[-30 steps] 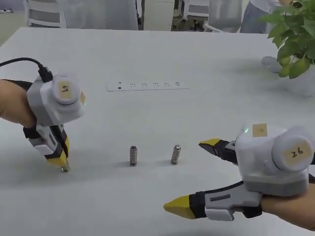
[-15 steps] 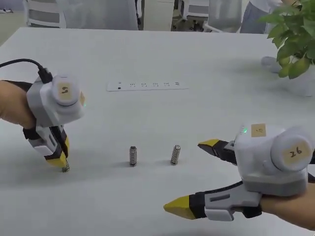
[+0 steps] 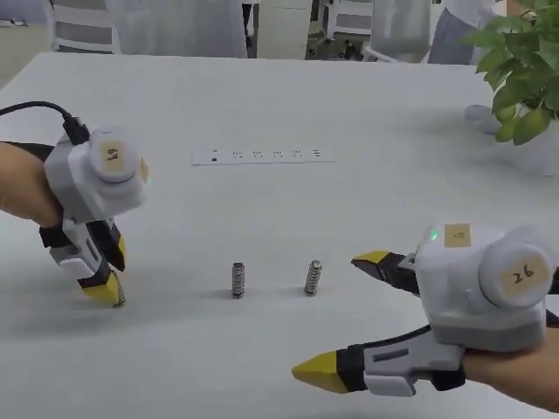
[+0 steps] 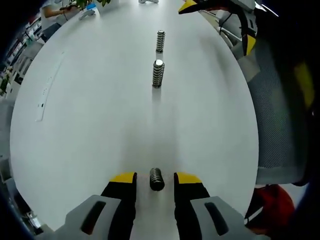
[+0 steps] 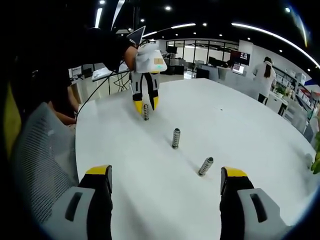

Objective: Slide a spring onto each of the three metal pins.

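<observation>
Three ribbed steel springs stand before a flat white power strip. The left gripper loosely brackets one; the right gripper gapes.

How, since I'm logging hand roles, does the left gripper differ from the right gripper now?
The left gripper holds its jaws narrowly apart around a spring, a gap on each side; the right gripper spreads its jaws wide with nothing between. In the head view the left gripper points down at the table, the right gripper lies roughly level above it. Both have yellow tips.
</observation>
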`<state>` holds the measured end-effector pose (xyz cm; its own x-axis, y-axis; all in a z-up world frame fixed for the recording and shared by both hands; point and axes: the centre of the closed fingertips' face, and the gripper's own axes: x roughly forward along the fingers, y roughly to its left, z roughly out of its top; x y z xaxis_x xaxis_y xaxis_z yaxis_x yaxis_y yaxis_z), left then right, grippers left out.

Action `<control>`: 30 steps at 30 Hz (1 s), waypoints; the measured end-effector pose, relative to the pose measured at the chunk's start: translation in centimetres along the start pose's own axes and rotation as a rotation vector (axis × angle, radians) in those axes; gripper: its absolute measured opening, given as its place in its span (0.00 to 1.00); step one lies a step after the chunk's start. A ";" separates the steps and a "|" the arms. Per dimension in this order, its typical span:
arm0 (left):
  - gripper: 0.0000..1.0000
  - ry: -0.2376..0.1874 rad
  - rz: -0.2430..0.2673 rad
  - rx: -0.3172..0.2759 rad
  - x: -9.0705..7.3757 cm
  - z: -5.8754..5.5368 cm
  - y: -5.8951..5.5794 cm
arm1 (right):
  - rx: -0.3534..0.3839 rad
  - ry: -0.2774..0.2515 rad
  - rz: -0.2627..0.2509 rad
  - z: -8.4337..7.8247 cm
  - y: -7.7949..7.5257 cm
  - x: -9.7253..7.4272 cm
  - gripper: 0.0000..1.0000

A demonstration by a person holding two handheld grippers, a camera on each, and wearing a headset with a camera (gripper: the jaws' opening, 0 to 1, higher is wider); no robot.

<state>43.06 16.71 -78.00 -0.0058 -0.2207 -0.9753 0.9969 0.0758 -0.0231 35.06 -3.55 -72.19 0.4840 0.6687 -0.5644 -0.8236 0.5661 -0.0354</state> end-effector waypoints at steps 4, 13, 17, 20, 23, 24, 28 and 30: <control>0.31 -0.013 0.017 -0.007 -0.3 -0.1 0.1 | -0.002 0.002 0.000 0.0 0.1 0.0 0.89; 0.44 -0.098 0.052 -0.048 -1.5 0.6 -0.4 | -0.010 0.000 0.001 0.3 0.3 0.0 0.89; 0.46 -0.172 0.081 -0.073 -2.5 1.2 -1.0 | -0.015 -0.004 -0.002 0.6 0.3 -0.2 0.89; 0.46 -0.237 0.097 -0.099 -3.3 1.5 -1.7 | -0.018 -0.006 -0.004 0.8 0.3 -0.3 0.89; 0.48 -0.277 0.125 -0.121 -4.0 1.2 -2.5 | -0.021 -0.009 -0.006 1.0 0.4 -0.5 0.89; 0.48 -0.290 0.132 -0.132 -4.2 1.1 -2.6 | -0.024 -0.009 -0.007 1.0 0.5 -0.5 0.89; 0.50 -0.374 0.181 -0.195 -5.5 0.6 -3.4 | -0.030 -0.016 -0.010 1.3 0.6 -0.7 0.89; 0.50 -0.420 0.196 -0.230 -6.1 0.4 -3.8 | -0.030 -0.019 -0.011 1.4 0.6 -0.7 0.89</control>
<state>39.30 17.38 -71.88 0.2587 -0.5484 -0.7952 0.9325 0.3567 0.0574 34.67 -3.03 -70.62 0.4985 0.6718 -0.5479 -0.8264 0.5591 -0.0665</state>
